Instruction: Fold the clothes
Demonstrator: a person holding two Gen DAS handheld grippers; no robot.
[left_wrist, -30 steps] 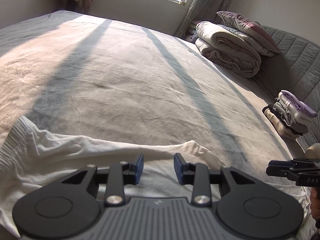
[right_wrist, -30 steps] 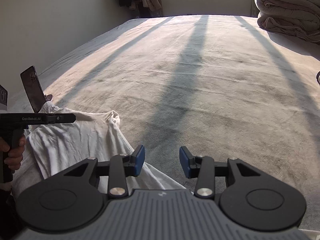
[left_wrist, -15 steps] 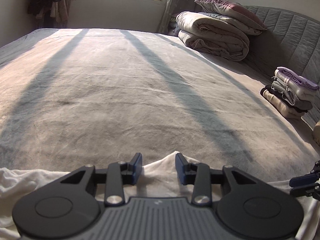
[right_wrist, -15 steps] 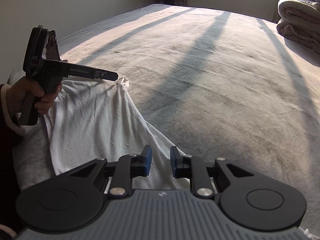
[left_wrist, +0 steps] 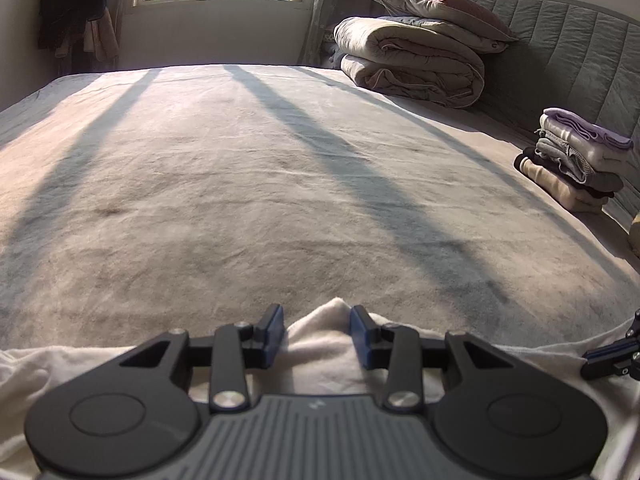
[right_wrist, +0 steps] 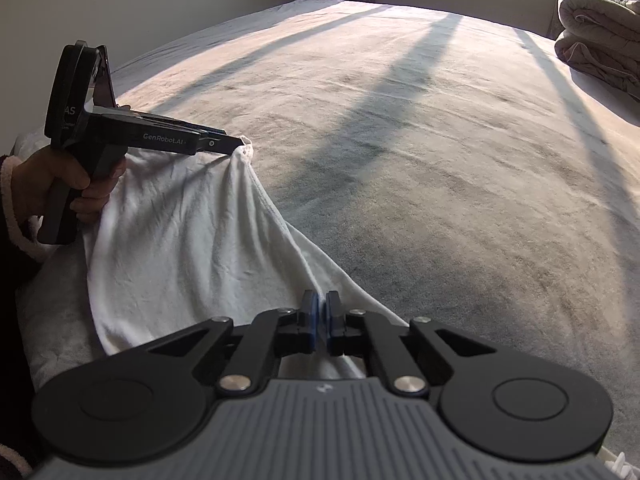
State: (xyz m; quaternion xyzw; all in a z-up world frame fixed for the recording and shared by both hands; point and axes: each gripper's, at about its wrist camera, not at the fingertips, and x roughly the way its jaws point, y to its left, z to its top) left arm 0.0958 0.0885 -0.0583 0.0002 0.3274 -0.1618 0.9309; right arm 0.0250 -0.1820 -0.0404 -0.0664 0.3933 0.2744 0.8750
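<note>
A white garment (right_wrist: 192,248) lies at the near edge of the bed. My right gripper (right_wrist: 320,320) is shut on its edge, with a thin fold pinched between the blue pads. My left gripper (left_wrist: 318,330) has its jaws apart, with a raised peak of the white garment (left_wrist: 324,344) between the pads; the pads do not press it flat. In the right wrist view the left gripper (right_wrist: 240,142) sits at a lifted corner of the garment, and the cloth drapes down from there. The right gripper's tip (left_wrist: 612,356) shows at the right edge of the left wrist view.
The grey-beige bed cover (left_wrist: 280,184) stretches ahead with window light stripes. A folded duvet with a pillow (left_wrist: 412,64) lies at the far right by the headboard (left_wrist: 568,52). A stack of folded clothes (left_wrist: 576,160) sits at the right. A wall (right_wrist: 120,0) runs along the left.
My right gripper has closed on the garment's edge. My left gripper has lifted the cloth's corner and tilted up, so more of the bed and window shows.
</note>
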